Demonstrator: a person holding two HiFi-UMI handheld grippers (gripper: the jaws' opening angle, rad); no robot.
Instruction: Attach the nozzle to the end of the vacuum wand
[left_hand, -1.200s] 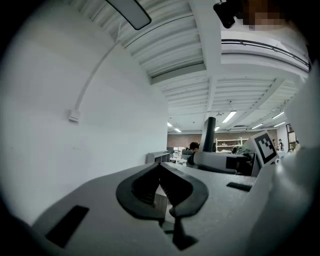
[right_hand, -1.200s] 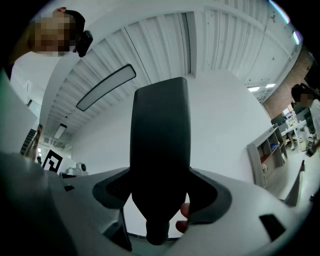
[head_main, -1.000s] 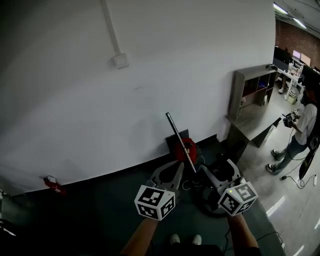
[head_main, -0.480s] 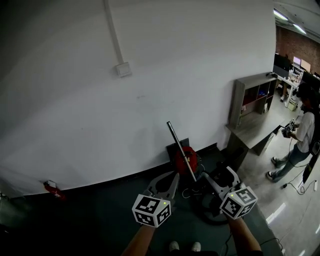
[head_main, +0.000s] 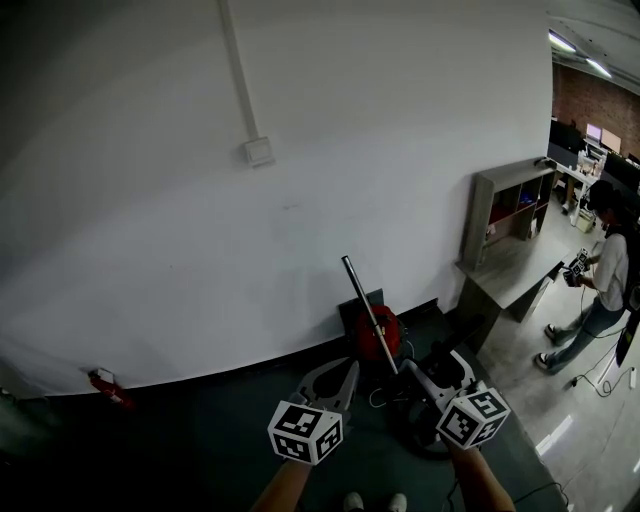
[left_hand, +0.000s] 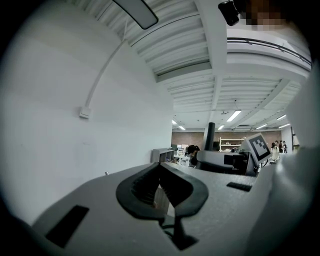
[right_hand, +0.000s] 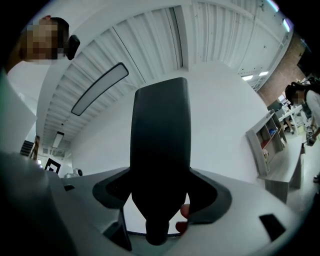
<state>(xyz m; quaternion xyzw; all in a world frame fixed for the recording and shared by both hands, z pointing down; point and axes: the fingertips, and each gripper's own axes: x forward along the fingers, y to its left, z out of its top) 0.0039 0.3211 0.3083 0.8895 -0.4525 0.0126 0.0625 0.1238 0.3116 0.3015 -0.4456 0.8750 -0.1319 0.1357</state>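
The silver vacuum wand (head_main: 370, 315) slants up and to the left in front of the white wall. Its lower end sits in my right gripper (head_main: 406, 366), which is shut on it. In the right gripper view the wand (right_hand: 160, 130) rises as a dark shape out of the right gripper (right_hand: 160, 175). Behind the wand, on the floor by the wall, stands the red vacuum body (head_main: 382, 328). My left gripper (head_main: 350, 366) hangs just left of the wand. In its own view the left gripper (left_hand: 161, 167) is shut with nothing held. I cannot make out a nozzle.
A black hose (head_main: 425, 432) coils on the dark floor under the right gripper. A grey shelf unit (head_main: 505, 195) and a low grey table (head_main: 515, 255) stand at the right, with a person (head_main: 600, 280) beyond them. A wall box (head_main: 259, 152) hangs on a conduit.
The head view has tilted up, so everything sits lower in the picture. The left gripper has drifted a little to the left, away from the wand. The right gripper still holds the wand.
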